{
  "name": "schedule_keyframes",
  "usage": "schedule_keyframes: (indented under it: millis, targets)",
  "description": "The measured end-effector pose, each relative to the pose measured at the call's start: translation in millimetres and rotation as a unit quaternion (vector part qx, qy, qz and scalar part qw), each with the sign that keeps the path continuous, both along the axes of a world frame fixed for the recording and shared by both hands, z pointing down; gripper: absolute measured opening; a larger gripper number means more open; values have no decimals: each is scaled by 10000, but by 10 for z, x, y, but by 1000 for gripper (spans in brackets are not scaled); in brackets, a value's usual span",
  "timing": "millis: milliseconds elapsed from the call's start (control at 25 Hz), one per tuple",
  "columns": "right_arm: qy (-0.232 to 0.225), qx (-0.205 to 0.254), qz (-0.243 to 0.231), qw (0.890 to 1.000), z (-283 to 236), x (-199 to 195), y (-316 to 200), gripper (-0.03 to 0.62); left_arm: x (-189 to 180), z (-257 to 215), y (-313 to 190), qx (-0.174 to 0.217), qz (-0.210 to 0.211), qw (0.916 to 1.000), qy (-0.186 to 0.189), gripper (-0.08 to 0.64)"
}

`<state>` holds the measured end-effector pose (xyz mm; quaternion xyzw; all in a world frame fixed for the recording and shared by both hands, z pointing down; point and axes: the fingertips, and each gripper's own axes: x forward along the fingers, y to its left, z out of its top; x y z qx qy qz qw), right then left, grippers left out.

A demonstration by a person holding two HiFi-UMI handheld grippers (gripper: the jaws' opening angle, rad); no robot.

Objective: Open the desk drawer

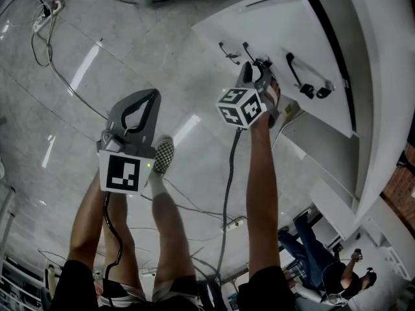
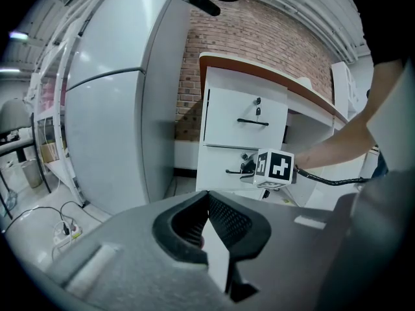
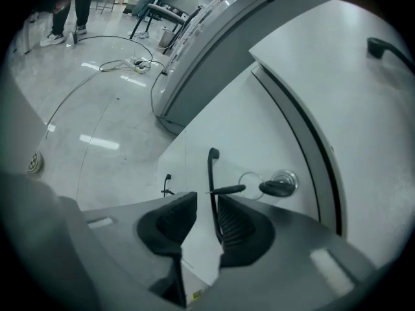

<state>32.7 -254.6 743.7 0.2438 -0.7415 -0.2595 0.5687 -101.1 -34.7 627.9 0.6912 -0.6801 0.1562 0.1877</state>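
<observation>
Big picture first: a tall pale cabinet [image 2: 104, 109] stands off to one side, and beside it is the white desk [image 2: 259, 83] with its stack of drawers, which is where all the action is. Count them in the right gripper view: three drawer fronts, three black handles, one each. The drawer [image 3: 259, 141] in play is the middle one, and it looks shut, level with its neighbours, so by my reading nothing has been pulled yet. Two grippers on the job, and they're split sensibly. The left gripper [image 2: 207, 198] hangs well apart from the desk, jaws closed tip to tip on nothing. One drawer needs one puller, so it seems to be keeping out of the way. The right gripper [image 3: 206, 203] is right up at the drawer front, angled down onto the middle handle [image 3: 211, 170] and turned so the jaws sit either side of the thin bar. Those jaws are partly open: the bar lies against one pad and the other stands clear, so it's straddled, not clamped. The second handle [image 3: 167, 183] and third handle [image 3: 382, 47] go untouched. Smallest of all, one key [image 3: 279, 186] sits in the lock just beside the handle, a ring [image 3: 249, 181] dangling from it, so the jaws want the bar and not the key
</observation>
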Motion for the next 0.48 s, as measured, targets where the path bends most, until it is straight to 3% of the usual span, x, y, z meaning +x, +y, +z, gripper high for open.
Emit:
schedule_keyframes:
  millis: [320,480]
  targets:
    - [314,391,-71,9987,-23,15,-62,32,-8,27,16,-43,19,10000,5,11]
    - [451,535,-167,9974,-22,13,-60,26,0,47,29,-49,24,10000,30,11]
